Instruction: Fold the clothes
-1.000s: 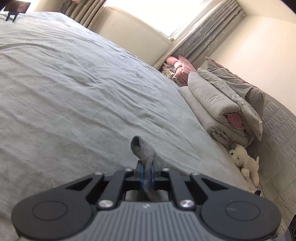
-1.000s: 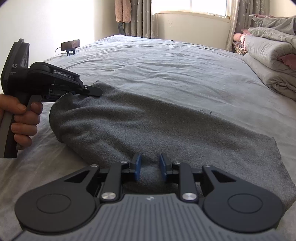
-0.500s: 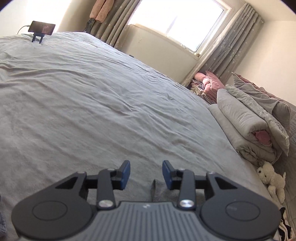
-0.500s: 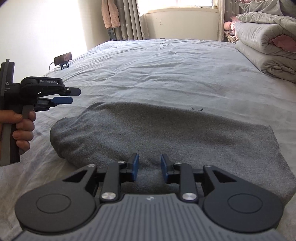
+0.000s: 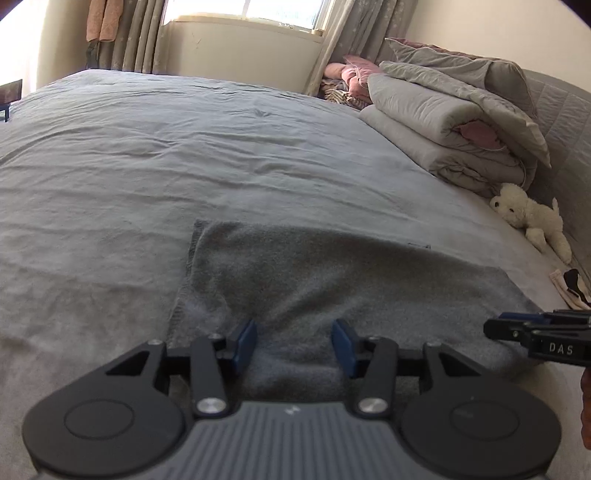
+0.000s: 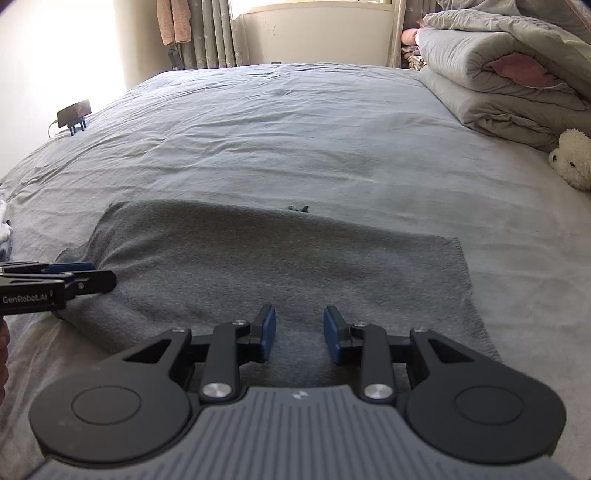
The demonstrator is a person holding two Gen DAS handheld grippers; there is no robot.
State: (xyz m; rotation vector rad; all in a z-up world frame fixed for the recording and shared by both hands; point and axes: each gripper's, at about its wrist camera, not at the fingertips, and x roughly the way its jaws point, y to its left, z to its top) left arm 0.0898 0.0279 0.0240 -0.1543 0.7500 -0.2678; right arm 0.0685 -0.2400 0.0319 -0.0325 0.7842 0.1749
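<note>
The left tool (image 5: 294, 341) hangs low over the near edge of the dark grey garment (image 5: 332, 284), its blue pads spread wide apart with nothing between them. The right tool (image 6: 299, 334) is in much the same pose a little further along the same edge, pads likewise parted and empty. In the left wrist view the right tool pokes in from 3 o'clock; in the right wrist view the left one reaches in from 9 o'clock, with a sliver of hand showing under it.

The garment lies flat on the grey bed (image 6: 295, 122) as a broad, roughly rectangular fold, its far edge gently bowed and its side edges fairly straight. A tiny dark speck (image 6: 299, 209) sits on the cover just beyond that far edge.

Out at 2 o'clock, a stack of folded grey quilts (image 5: 443, 122) rests along the bed's side, with a white plush toy (image 5: 532, 218) just beside it. At 10 o'clock a small dark device on a stand (image 6: 75, 113) perches near the bed's edge. Curtains (image 6: 210, 29) and a bright window fill 12 o'clock.
</note>
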